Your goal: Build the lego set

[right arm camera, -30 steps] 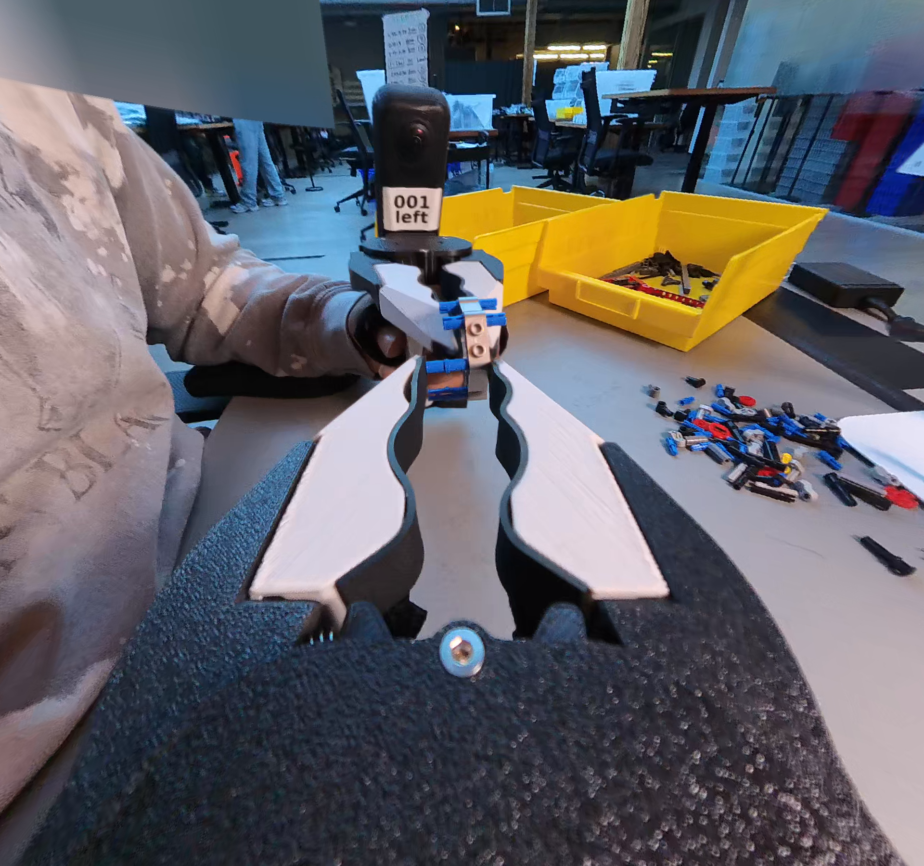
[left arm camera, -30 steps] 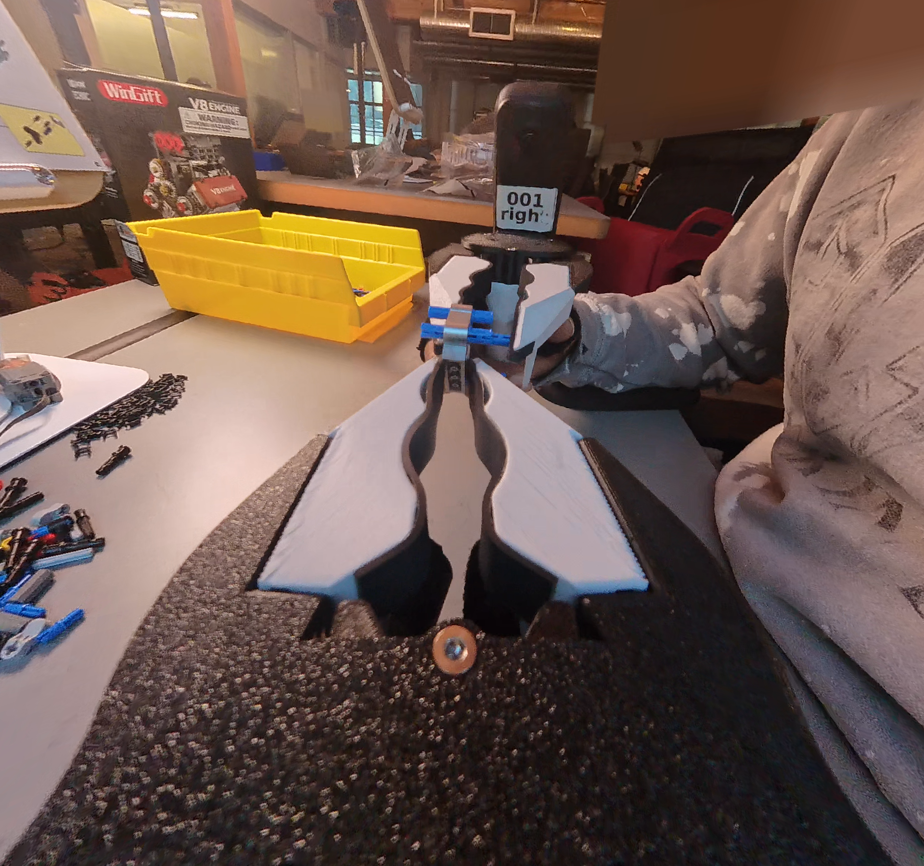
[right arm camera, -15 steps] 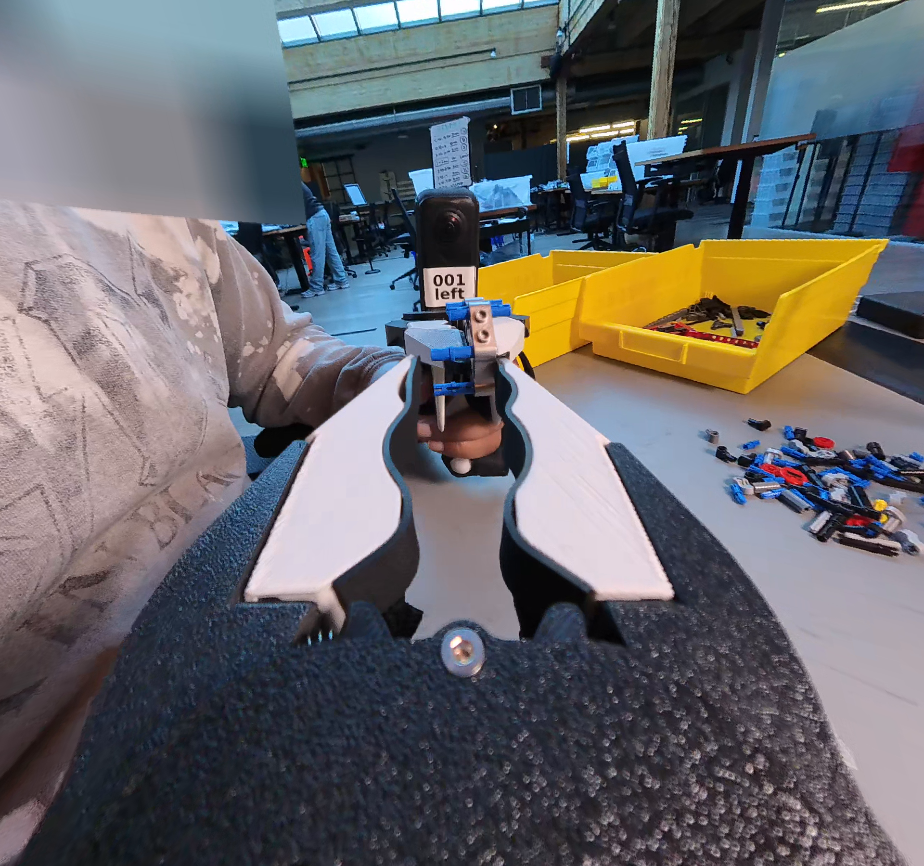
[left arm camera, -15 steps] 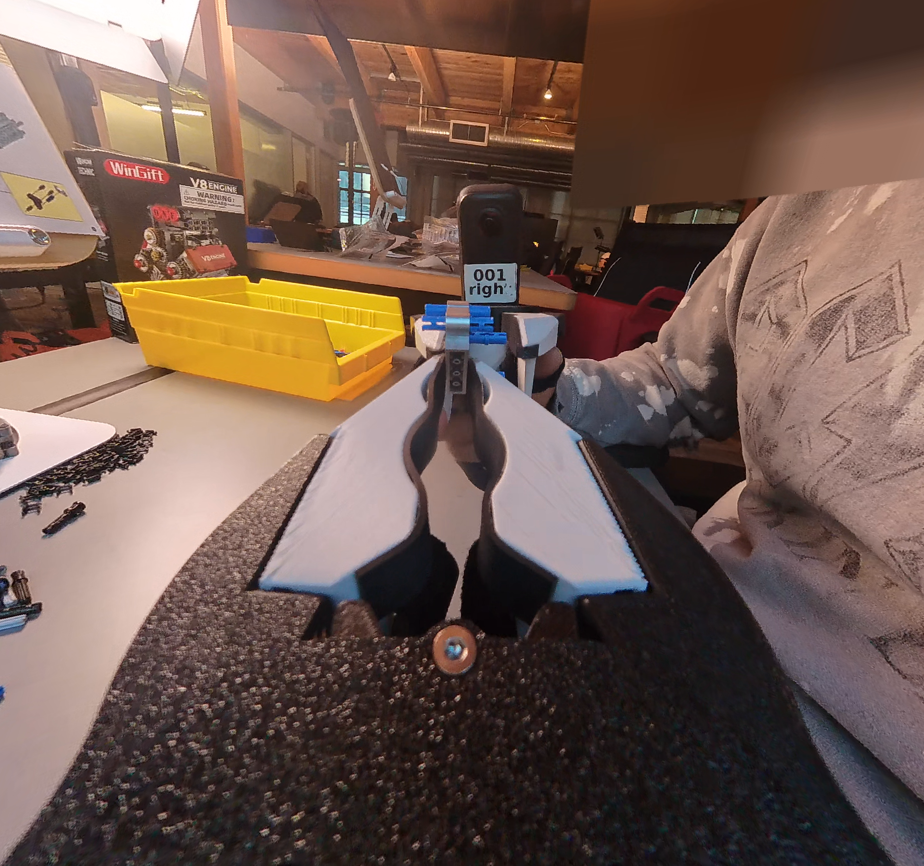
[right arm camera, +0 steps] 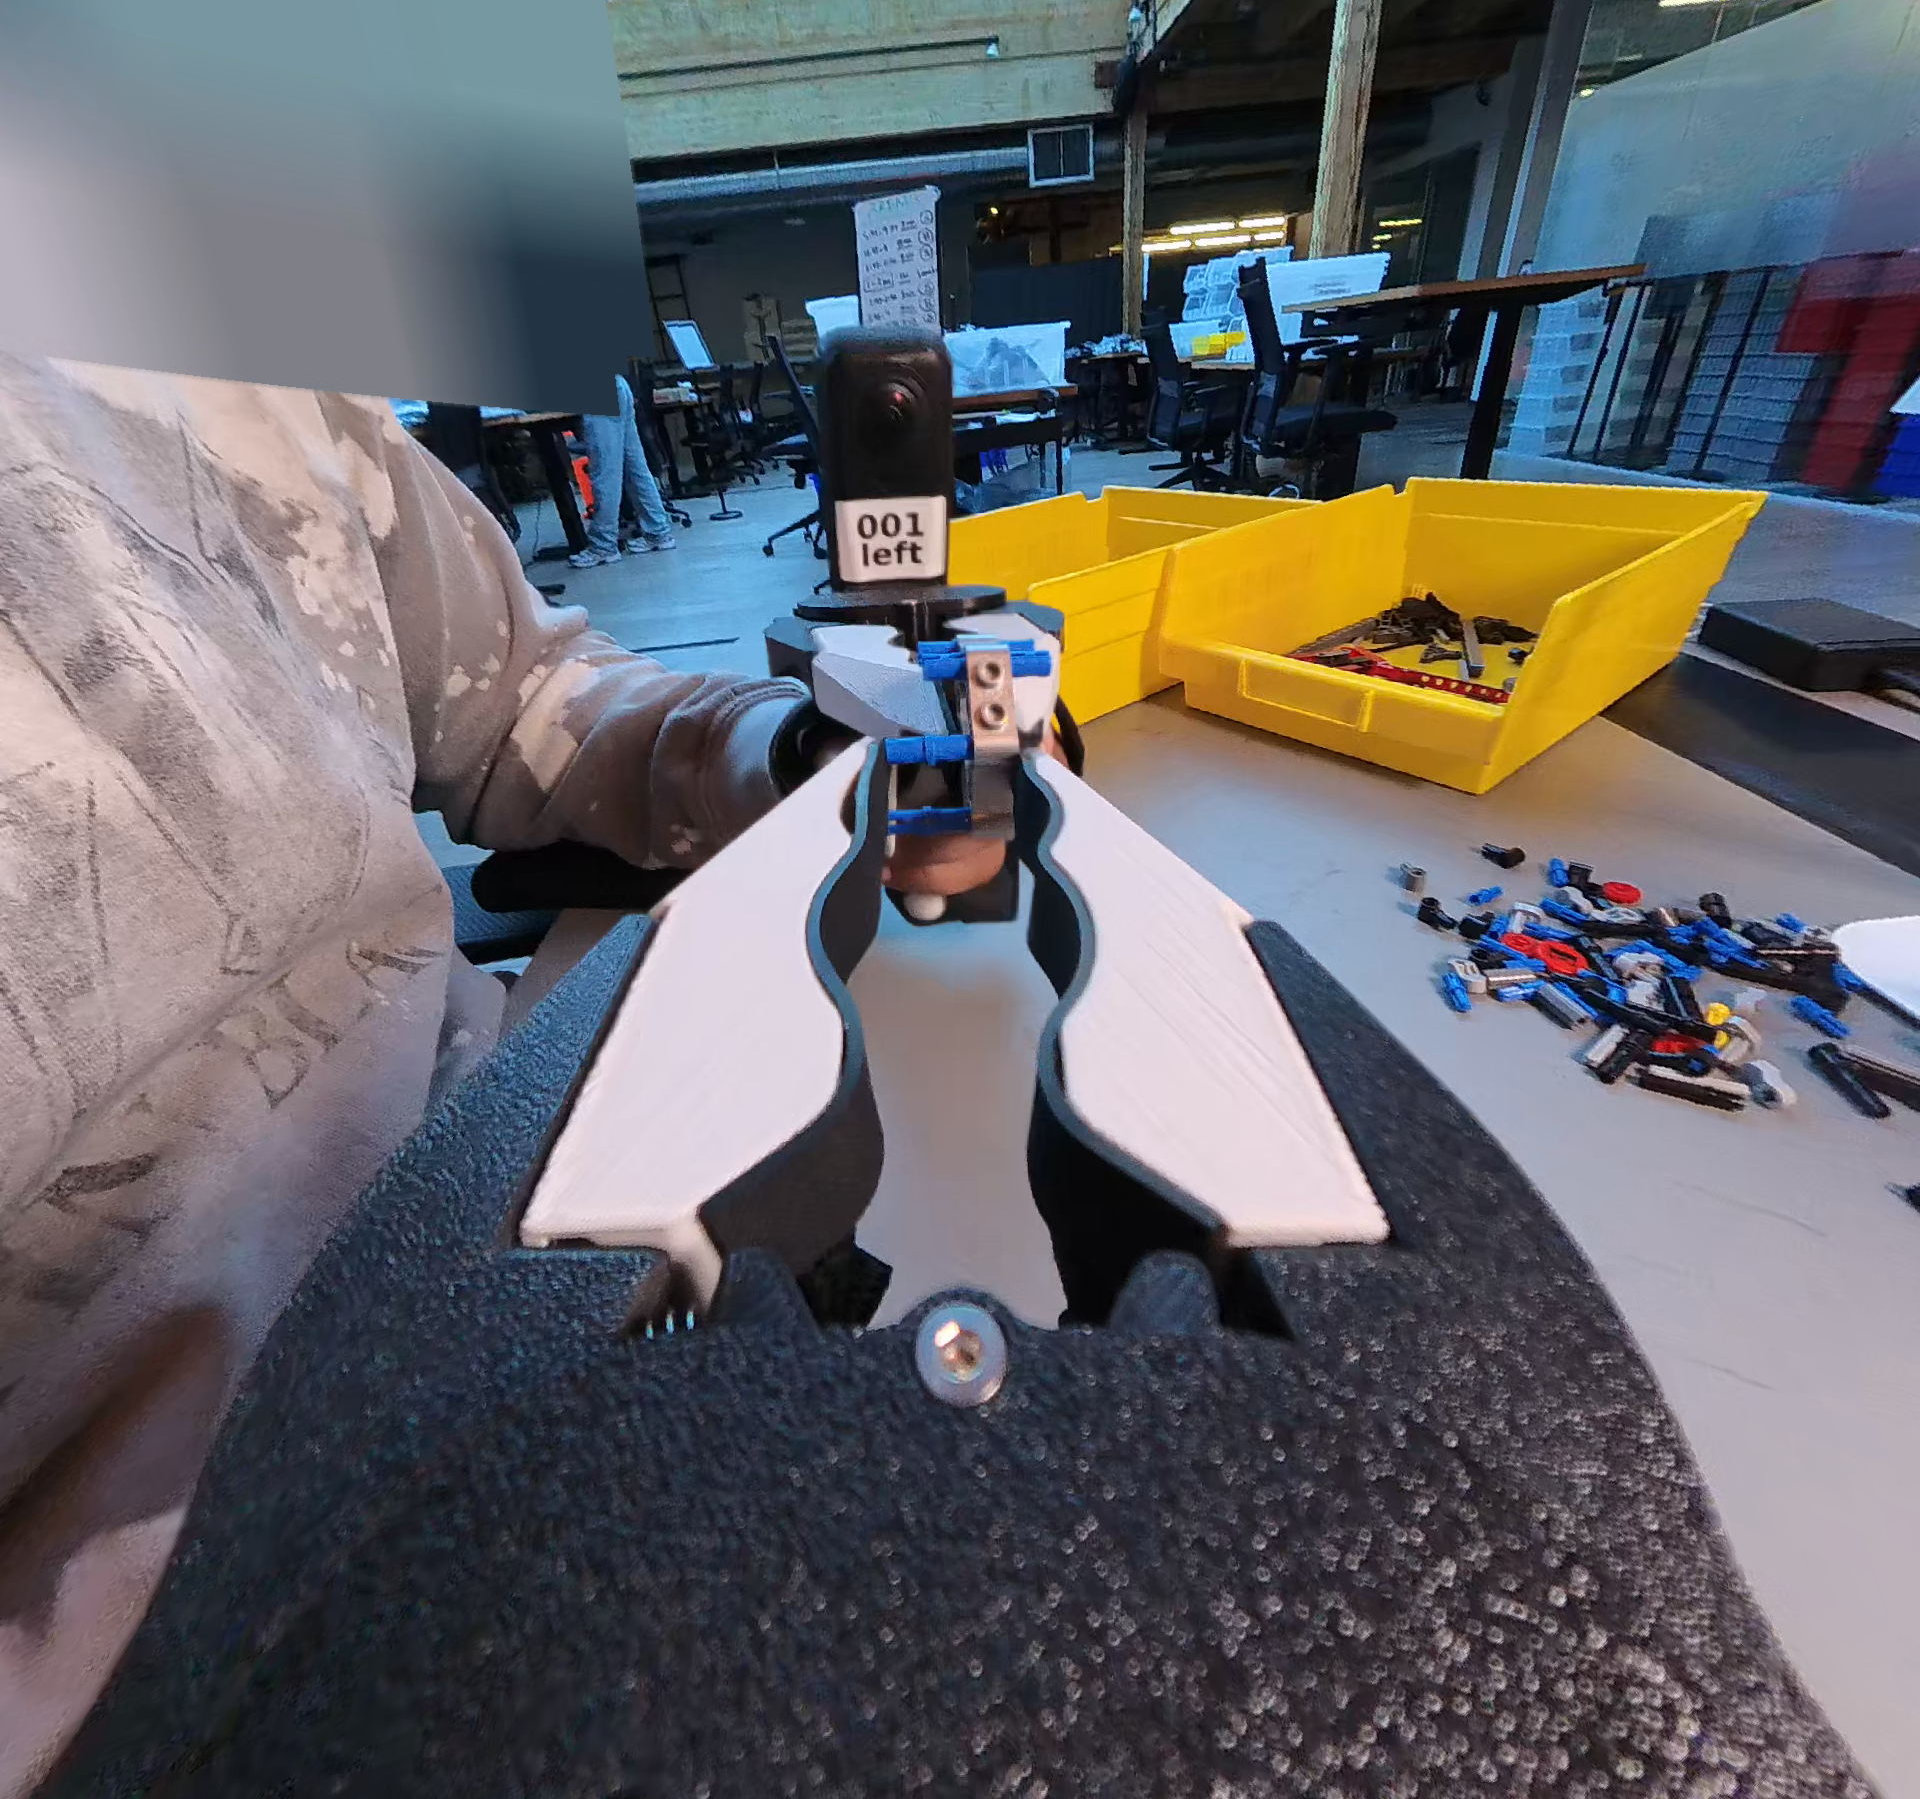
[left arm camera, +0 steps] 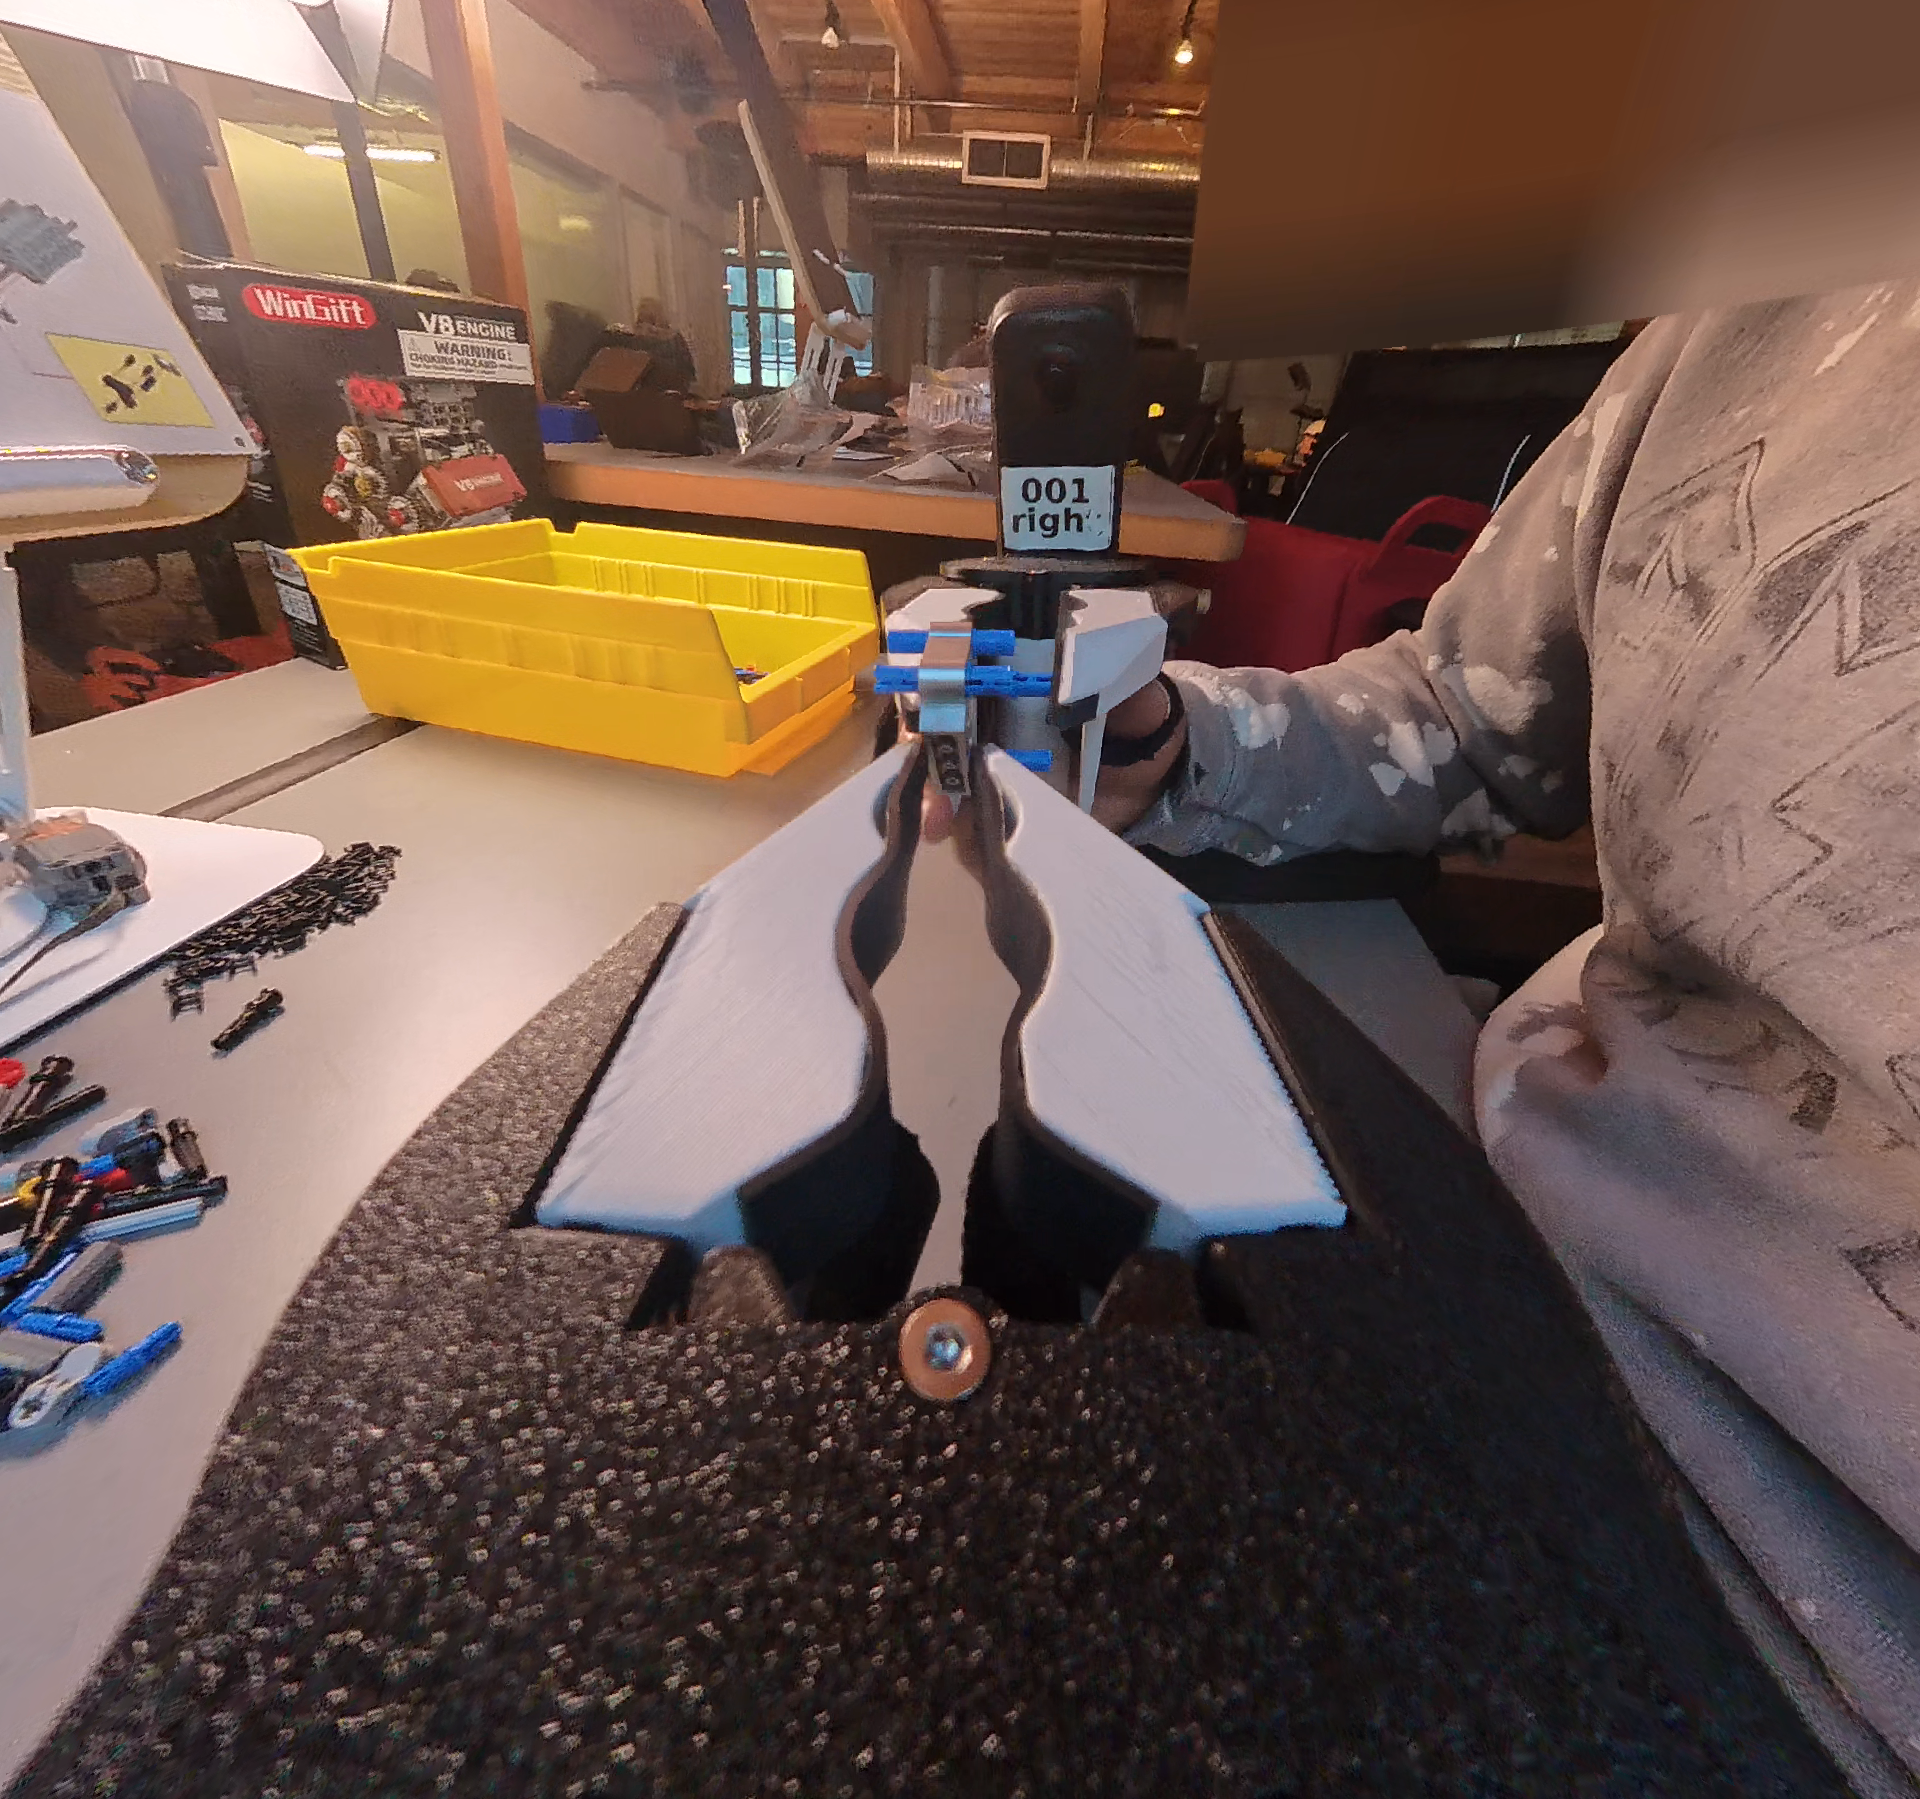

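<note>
A small grey beam with several blue pins [left arm camera: 945, 679] is held in the air between both grippers, above the table's near edge. My left gripper [left arm camera: 948, 775] is shut on the beam's lower end. My right gripper [right arm camera: 951, 773] faces it from the other side and is shut across the blue pins and the beam [right arm camera: 990, 700]. The right gripper also shows in the left wrist view [left arm camera: 997, 669], and the left gripper in the right wrist view [right arm camera: 971, 679]. A person's hands in grey sleeves [left arm camera: 1351, 741] hold both grippers.
A yellow bin [left arm camera: 582, 627] stands behind on the grey table; two yellow bins [right arm camera: 1455, 606] show in the right wrist view, one with parts. Loose blue, black and red parts [right arm camera: 1642, 980] lie on the table. A heap of black pins [left arm camera: 281, 918] lies beside a white base [left arm camera: 208, 866]. My two grippers' fingertips are within a few centimetres of each other.
Both grippers moved together with the beam held between them, tilting up half a second ago and coming partly back down. Neither grip changed.
</note>
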`<state>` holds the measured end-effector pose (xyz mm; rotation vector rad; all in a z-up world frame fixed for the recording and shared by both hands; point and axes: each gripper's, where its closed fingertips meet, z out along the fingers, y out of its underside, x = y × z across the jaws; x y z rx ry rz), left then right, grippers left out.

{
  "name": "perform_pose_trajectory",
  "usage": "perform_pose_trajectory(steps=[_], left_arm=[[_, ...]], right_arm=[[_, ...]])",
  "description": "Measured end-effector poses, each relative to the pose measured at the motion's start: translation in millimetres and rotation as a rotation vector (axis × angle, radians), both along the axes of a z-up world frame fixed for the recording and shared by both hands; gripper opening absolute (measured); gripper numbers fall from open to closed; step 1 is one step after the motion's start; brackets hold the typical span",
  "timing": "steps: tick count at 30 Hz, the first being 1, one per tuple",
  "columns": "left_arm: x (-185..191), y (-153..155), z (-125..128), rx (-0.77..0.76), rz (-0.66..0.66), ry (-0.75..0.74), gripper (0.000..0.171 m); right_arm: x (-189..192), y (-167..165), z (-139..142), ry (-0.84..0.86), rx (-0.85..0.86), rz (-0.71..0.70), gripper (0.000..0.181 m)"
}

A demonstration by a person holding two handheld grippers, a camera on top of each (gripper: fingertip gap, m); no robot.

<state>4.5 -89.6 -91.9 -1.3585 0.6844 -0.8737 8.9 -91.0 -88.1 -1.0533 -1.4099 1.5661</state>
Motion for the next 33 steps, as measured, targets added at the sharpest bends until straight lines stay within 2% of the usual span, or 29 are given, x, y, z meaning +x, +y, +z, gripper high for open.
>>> perform_pose_trajectory(steps=[4,8,17,18,20,27,33], left_arm=[[7,-2,-7,-0.005,-0.016,0.055,0.007],[9,-3,-4,0.028,-0.006,0.053,0.006],[11,-5,4,0.106,0.034,0.044,0.006],[13,-6,4,0.110,0.024,0.046,0.006],[16,-8,4,0.125,0.024,0.049,0.006],[17,-11,4,0.117,-0.007,0.052,0.006],[15,-6,1,0.064,-0.001,0.048,0.007]], right_arm=[[0,-4,-1,-0.005,0.037,0.005,0.021],[0,-6,3,0.014,0.034,0.008,0.020],[2,-6,13,0.072,-0.063,0.032,0.020],[1,-5,13,0.072,-0.071,0.026,0.012],[2,-6,14,0.085,-0.085,0.042,0.013],[4,-9,14,0.087,-0.065,0.055,0.011],[1,-3,11,0.071,-0.038,0.008,0.010]])
